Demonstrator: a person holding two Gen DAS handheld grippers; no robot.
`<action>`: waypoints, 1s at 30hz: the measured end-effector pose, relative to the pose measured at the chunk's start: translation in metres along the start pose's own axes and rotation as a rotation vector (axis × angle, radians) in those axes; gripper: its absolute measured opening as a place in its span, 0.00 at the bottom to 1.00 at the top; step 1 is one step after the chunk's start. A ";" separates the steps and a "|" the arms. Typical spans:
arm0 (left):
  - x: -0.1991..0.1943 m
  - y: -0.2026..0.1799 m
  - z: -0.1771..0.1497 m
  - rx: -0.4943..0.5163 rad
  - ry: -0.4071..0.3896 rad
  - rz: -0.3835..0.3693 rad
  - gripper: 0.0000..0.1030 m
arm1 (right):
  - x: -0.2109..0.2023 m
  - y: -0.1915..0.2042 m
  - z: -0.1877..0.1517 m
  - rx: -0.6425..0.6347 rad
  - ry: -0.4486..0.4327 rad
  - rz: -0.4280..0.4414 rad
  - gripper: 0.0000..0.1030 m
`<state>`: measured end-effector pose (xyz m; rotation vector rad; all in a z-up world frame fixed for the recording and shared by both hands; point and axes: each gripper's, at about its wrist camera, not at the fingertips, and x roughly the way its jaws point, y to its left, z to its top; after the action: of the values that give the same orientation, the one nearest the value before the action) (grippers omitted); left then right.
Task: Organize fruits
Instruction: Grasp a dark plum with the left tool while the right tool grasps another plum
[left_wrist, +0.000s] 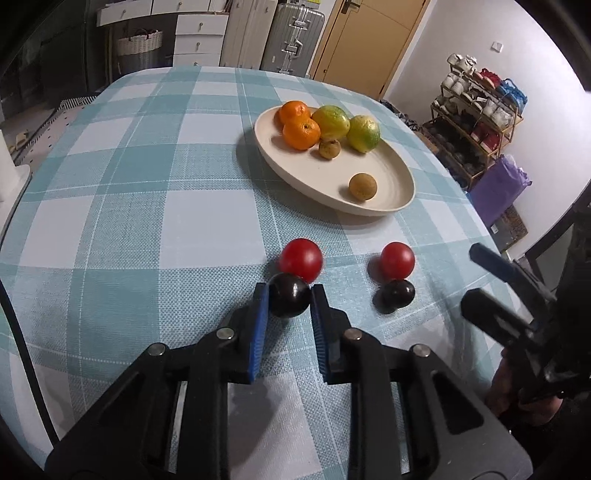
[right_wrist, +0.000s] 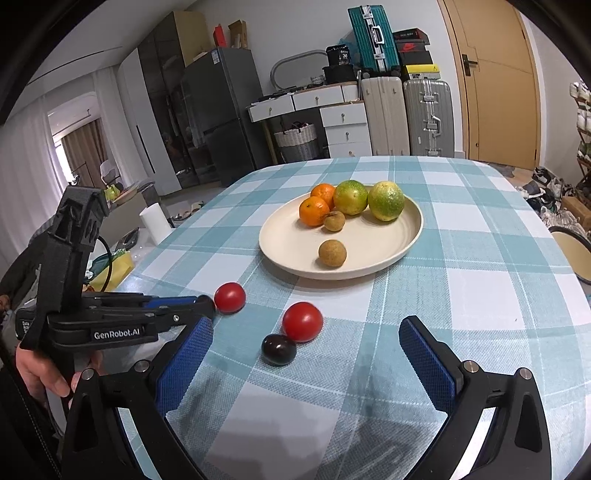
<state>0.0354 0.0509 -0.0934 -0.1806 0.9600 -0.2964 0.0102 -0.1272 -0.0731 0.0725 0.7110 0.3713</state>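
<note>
A cream plate (left_wrist: 388, 173) (right_wrist: 280, 240) holds two oranges (left_wrist: 301, 133), two green-yellow citrus fruits (left_wrist: 364, 133) and two small brown fruits (left_wrist: 363, 187). On the cloth lie two red tomatoes (left_wrist: 300, 259) (left_wrist: 397, 260) and two dark plums. My left gripper (left_wrist: 289, 293) is shut on the left dark plum (left_wrist: 289, 301), just in front of the left tomato. My right gripper (right_wrist: 306, 345) is open and empty, with the other dark plum (right_wrist: 279, 349) and a tomato (right_wrist: 302, 321) between and ahead of its fingers. The left gripper also shows in the right wrist view (right_wrist: 205, 306).
The table has a blue and white checked cloth (left_wrist: 129, 221). A shoe rack (left_wrist: 476, 122) and a purple bag (left_wrist: 496, 188) stand off the right edge. Suitcases, drawers and a basket stand behind the table. A chair (right_wrist: 572, 251) sits at the right.
</note>
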 end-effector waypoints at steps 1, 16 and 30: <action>-0.002 0.001 -0.001 -0.001 -0.003 0.001 0.19 | 0.001 0.001 0.000 0.002 0.007 0.000 1.00; -0.024 0.014 -0.010 -0.014 -0.037 -0.010 0.19 | 0.017 0.015 -0.006 -0.043 0.079 -0.076 1.00; -0.026 0.029 -0.016 -0.041 -0.031 -0.061 0.19 | 0.043 0.027 -0.005 -0.039 0.156 -0.108 0.70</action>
<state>0.0132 0.0863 -0.0898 -0.2519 0.9312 -0.3293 0.0280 -0.0869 -0.0985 -0.0318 0.8580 0.2892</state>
